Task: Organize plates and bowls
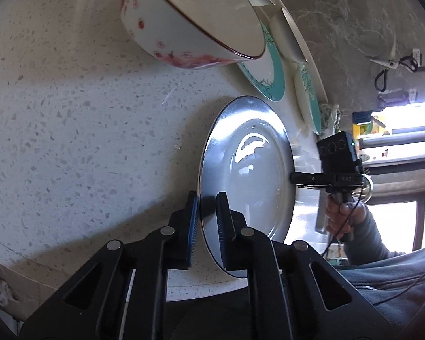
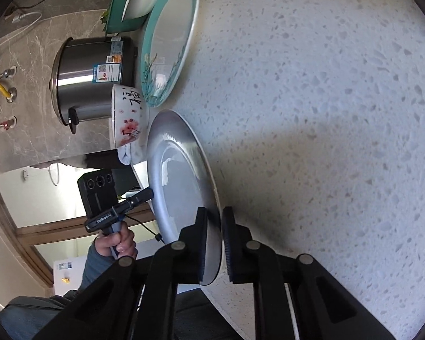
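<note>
Beside a floral bowl [image 2: 129, 121] and teal plates [image 2: 168, 39], both grippers [image 1: 206, 221] [image 2: 212, 236] clamp the grey plate's [image 1: 249, 170] rim.

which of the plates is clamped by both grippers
The plain grey plate: the left gripper and right gripper pinch opposite rims. The teal-rimmed plate lies untouched.

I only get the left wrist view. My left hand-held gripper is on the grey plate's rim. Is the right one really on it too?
Observer: Yes. The right hand-held gripper has one pad on each face of the grey plate at its rim.
Operator: What is beyond the flowered bowl?
Observer: A steel cooker stands behind the flowered bowl, by the wall.
Operator: Any marking on that bowl besides the flowers?
Observer: Black brush characters on its side.
</note>
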`<act>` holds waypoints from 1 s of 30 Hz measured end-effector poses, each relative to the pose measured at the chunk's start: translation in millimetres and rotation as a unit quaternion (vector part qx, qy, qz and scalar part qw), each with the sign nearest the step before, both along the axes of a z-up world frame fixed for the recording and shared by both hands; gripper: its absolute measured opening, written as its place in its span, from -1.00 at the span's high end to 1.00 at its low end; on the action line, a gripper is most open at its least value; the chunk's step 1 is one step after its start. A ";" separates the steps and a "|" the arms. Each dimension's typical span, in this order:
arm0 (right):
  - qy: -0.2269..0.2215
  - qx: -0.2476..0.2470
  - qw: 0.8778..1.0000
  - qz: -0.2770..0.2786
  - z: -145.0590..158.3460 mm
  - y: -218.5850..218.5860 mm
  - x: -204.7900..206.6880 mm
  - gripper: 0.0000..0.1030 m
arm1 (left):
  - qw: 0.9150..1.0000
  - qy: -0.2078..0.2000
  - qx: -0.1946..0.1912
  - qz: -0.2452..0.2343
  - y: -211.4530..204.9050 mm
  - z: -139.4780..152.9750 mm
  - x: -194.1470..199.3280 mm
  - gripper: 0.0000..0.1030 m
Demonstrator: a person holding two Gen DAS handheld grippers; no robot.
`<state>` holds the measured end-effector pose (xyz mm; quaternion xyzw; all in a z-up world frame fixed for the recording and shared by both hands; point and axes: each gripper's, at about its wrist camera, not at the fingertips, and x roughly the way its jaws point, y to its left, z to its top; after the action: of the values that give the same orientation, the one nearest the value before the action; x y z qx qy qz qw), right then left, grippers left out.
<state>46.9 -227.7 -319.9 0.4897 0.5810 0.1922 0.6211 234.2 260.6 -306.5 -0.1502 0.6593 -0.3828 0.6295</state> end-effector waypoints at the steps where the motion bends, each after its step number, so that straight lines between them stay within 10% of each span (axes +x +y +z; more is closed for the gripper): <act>1: -0.001 -0.003 1.000 -0.002 0.2 0.0 0.1 0.73 | 1.000 -0.004 0.005 0.000 -2.1 0.9 -0.4 0.78; 15: -0.003 -0.014 0.999 -0.050 13.0 -6.3 -28.7 0.72 | 1.000 -0.003 0.022 -0.007 -35.7 6.1 -14.7 0.78; 30: -0.016 -0.062 0.987 -0.150 39.6 -104.2 -120.8 0.70 | 0.994 -0.045 0.000 -0.098 -205.9 46.3 -64.3 0.78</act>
<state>-74.0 -331.9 -280.3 0.5286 0.5017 0.0681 0.6813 169.9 54.6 -260.2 -0.0680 0.6420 -0.4490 0.6178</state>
